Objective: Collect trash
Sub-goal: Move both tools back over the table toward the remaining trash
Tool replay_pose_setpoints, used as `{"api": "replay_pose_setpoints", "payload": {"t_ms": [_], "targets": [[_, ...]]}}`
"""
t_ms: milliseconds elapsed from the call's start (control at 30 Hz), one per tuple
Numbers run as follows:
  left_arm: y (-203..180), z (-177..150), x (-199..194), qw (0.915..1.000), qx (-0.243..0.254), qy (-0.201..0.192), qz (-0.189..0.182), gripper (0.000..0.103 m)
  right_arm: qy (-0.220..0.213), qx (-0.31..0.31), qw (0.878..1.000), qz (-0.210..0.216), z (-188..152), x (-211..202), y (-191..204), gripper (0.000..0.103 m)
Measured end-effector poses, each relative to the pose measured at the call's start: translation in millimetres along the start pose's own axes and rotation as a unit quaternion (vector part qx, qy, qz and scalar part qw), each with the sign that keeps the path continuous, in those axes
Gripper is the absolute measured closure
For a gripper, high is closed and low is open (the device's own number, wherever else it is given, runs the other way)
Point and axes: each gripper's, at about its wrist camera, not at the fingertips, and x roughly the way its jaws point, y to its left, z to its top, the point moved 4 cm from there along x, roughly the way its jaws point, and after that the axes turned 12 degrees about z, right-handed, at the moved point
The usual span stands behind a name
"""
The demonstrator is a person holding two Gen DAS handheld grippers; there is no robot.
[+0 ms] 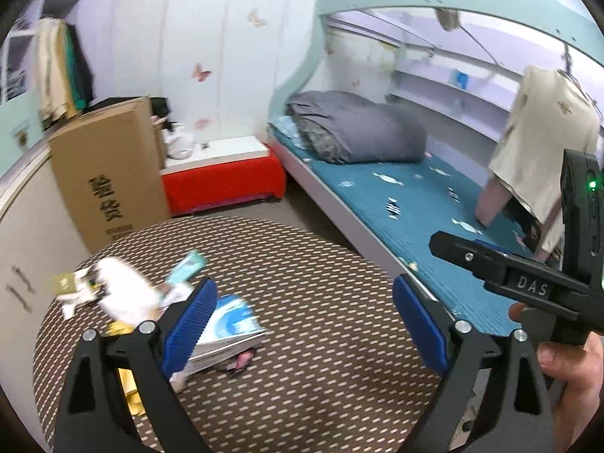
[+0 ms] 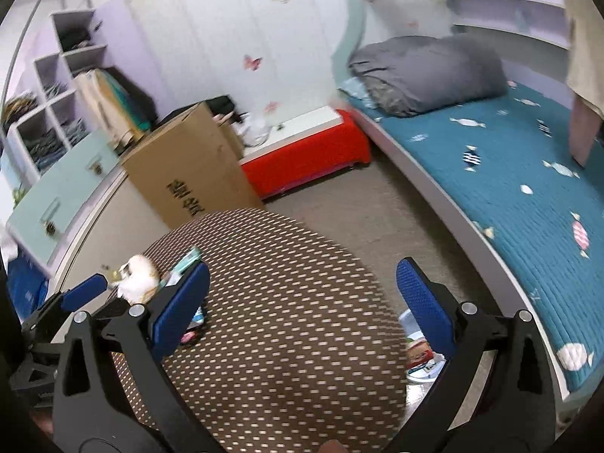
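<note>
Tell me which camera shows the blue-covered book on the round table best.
The left wrist view: the blue-covered book lies beside the left tongs, its cover and page edges showing. In the right wrist view a finger of the right tongs hides nearly all of it.

1. Round table (image 1: pixel 309 264) with a brown cloth dotted in pale dashes.
2. Tall cardboard box (image 1: pixel 109 166) standing behind the table, black print on its side.
3. Red bench (image 1: pixel 222 181) with a white top, against the wall between box and bed.
4. Bed (image 1: pixel 396 204) with a teal sheet printed with candies; folded grey blanket (image 1: pixel 358 132) at its far end.
5. Pale shirt (image 1: pixel 543 136) hanging over the bed.
6. Butterfly stickers (image 1: pixel 202 72) on the white wall.
7. White cube shelves (image 2: pixel 56 87) at left, clothes hanging just beside.
</note>
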Motion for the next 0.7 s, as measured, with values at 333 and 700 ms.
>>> {"api": "replay_pose_setpoints", "payload": {"t_ms": [333,700], "targets": [[100.9,-37.8,-6.7,0.9941,-0.082,0.021,0.068,0.011,0.077,-0.074,0.993,0.042,-26.7,53.9,64.1,0.006],[169.9,-86.3,12.0,0.9823,-0.128,0.072,0.116,0.011,0.143,-0.103,0.982,0.072,-61.2,102.0,105.9,0.006]]}}
